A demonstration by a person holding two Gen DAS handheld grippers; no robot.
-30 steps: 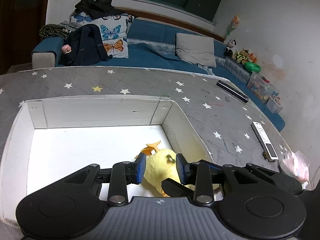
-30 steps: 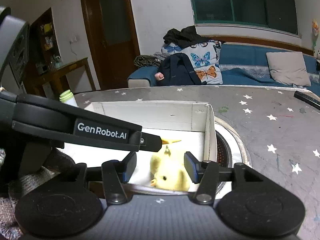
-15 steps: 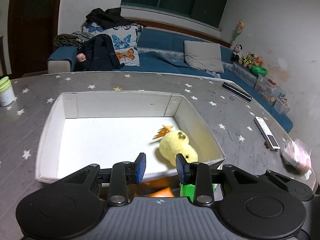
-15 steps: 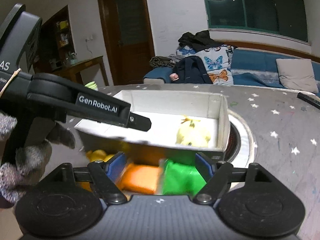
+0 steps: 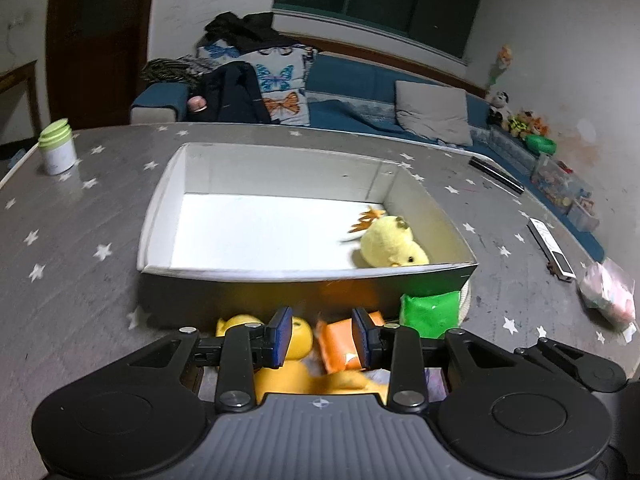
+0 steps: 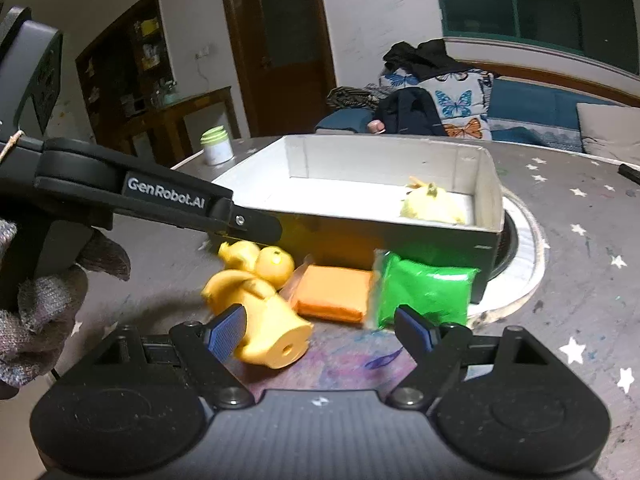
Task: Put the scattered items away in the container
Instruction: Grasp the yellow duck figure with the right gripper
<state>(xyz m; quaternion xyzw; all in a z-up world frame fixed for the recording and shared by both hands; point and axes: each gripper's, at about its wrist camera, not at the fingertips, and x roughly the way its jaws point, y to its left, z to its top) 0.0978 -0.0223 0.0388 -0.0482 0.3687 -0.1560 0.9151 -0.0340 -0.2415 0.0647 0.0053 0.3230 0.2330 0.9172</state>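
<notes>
A white box (image 5: pixel 160 208) stands on the star-patterned table (image 5: pixel 72 248); a yellow plush chick (image 5: pixel 392 246) lies in its near right corner, also in the right wrist view (image 6: pixel 432 206). In front of the box lie a yellow rubber duck (image 6: pixel 256 292), an orange packet (image 6: pixel 334 292) and a green packet (image 6: pixel 424 288). My left gripper (image 5: pixel 320 338) is open and empty above the duck (image 5: pixel 296 332) and orange packet (image 5: pixel 340 344). My right gripper (image 6: pixel 320 332) is wide open and empty, just before the duck and packets. The left gripper's body (image 6: pixel 160 196) shows at the left.
A green-lidded jar (image 5: pixel 58 146) stands at the table's far left. A black remote (image 5: pixel 496 170), a white remote (image 5: pixel 550 248) and a pink bag (image 5: pixel 608 296) lie at the right. A round white-rimmed mat (image 6: pixel 528 248) lies under the box's right end. A sofa stands behind.
My left gripper let go of the plush chick in the box, then both grippers drew back and down. The duck and packets in front of the box came into view.
</notes>
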